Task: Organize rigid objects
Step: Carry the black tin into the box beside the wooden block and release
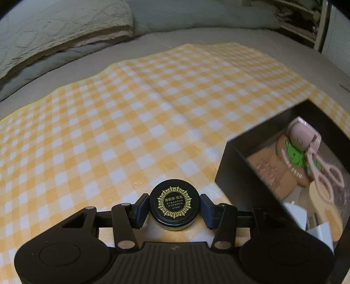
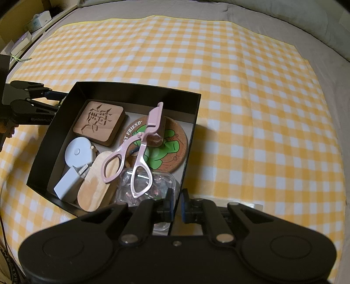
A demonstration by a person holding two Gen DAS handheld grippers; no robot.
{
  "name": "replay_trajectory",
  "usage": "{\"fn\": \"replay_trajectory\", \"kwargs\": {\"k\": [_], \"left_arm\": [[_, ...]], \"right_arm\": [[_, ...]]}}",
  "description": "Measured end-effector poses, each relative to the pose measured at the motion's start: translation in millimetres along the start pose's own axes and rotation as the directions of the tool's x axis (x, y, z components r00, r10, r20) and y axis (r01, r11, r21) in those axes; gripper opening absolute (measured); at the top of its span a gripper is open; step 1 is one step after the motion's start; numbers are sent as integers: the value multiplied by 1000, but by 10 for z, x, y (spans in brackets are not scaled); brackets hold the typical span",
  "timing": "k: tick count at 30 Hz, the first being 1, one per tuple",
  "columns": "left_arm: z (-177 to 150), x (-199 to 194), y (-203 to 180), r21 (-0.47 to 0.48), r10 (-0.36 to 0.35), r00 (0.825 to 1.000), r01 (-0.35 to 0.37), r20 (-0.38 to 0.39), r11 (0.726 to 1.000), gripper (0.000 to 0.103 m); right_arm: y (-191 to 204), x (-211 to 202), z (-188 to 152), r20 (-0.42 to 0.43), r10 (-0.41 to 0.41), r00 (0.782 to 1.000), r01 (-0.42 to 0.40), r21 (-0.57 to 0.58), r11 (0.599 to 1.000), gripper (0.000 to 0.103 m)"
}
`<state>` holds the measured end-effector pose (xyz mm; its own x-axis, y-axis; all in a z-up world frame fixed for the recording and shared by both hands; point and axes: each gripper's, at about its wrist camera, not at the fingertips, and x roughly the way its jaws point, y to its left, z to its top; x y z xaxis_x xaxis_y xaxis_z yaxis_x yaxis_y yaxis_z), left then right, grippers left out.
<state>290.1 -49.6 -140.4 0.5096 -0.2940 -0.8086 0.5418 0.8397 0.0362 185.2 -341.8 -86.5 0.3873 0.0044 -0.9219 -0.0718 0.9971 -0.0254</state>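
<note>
My left gripper is shut on a small round black jar with a gold-patterned lid, just above the yellow checked cloth, left of a black box. My right gripper is shut on the near right wall of the black box. The box holds a pink eyelash curler, a carved wooden block, a round cork coaster with a green figure, a white tape measure, a wooden piece and a clear plastic case. The left gripper shows beyond the box's far left corner.
The cloth lies on a grey bed sheet. A beige blanket and pillows lie at the far side. A shelf with small boxes stands beside the bed.
</note>
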Motion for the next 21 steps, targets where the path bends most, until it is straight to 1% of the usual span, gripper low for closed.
{"fn": "replay_trajectory", "kwargs": {"k": [3,7,9,12,15,18,21], "left_arm": [[39,-127,1,-42,6,999,-4,42,999,50],[107,-322,-26,-90,2,994,8,106,996,50],[155,-448,-104,-80,-12,990,23,140,997,50],[218,-604,-266,-53,-45,984,55,171,997,50],[307,-638,-449,-21,-85,982,90,170,996,50],[355,-589,-684,26,-113,984,111,136,994,50],[351,-503,-862,62,-124,986,118,110,991,50]], "right_arm": [[3,2,-1,0,1,1000,-1,1,1000,7],[13,-1,-2,1,0,1000,0,0,1000,7],[11,-1,0,1,-1,1000,1,-1,1000,7],[12,2,-1,3,-6,1000,6,-6,1000,7],[8,5,-10,3,-10,1000,10,-9,1000,7],[20,12,-3,1,-13,1000,13,-4,1000,7],[29,13,8,1,-18,1000,18,-7,1000,7]]}}
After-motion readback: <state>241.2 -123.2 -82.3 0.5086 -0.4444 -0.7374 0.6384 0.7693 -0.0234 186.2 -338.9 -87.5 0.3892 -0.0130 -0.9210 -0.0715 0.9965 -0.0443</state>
